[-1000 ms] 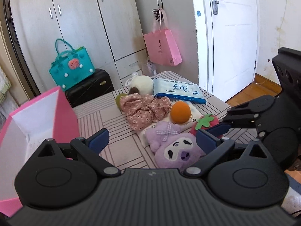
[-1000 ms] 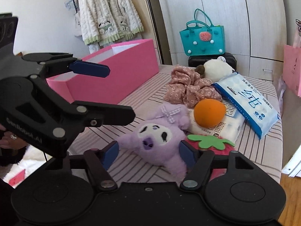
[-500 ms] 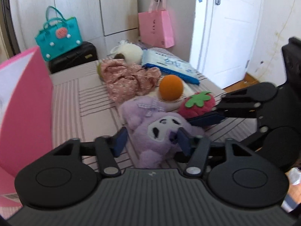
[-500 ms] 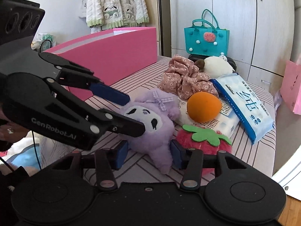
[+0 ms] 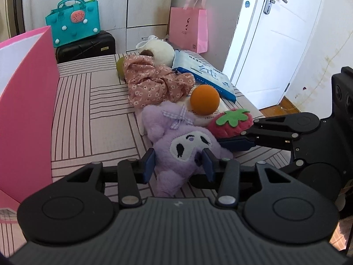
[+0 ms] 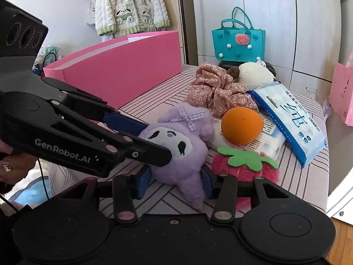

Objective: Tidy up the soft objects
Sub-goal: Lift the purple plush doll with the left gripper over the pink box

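Note:
A purple plush toy (image 5: 185,141) with a white face lies on the striped tabletop (image 5: 92,119). My left gripper (image 5: 178,165) has its blue pads on either side of the toy's head, jaws closing and pressing into the fur. My right gripper (image 6: 175,182) comes in from the other side, jaws closing, pads squeezing the toy's lower body (image 6: 187,176). Just behind the toy sit an orange ball (image 5: 204,101) and a red strawberry plush (image 5: 231,123). Farther back are a floral fabric piece (image 5: 154,84) and a white plush (image 5: 158,53).
An open pink box (image 5: 24,110) stands along the table's left side. A blue pack of wipes (image 5: 205,75) lies at the back right on a white pack. Beyond the table are a teal bag (image 5: 75,22) on a black case, a pink paper bag (image 5: 189,28) and a white door (image 5: 275,44).
Both grippers went from wide apart to closed around the purple plush. The left one dropped down and rolled level, coming in close over the toy; the right one hardly moved.

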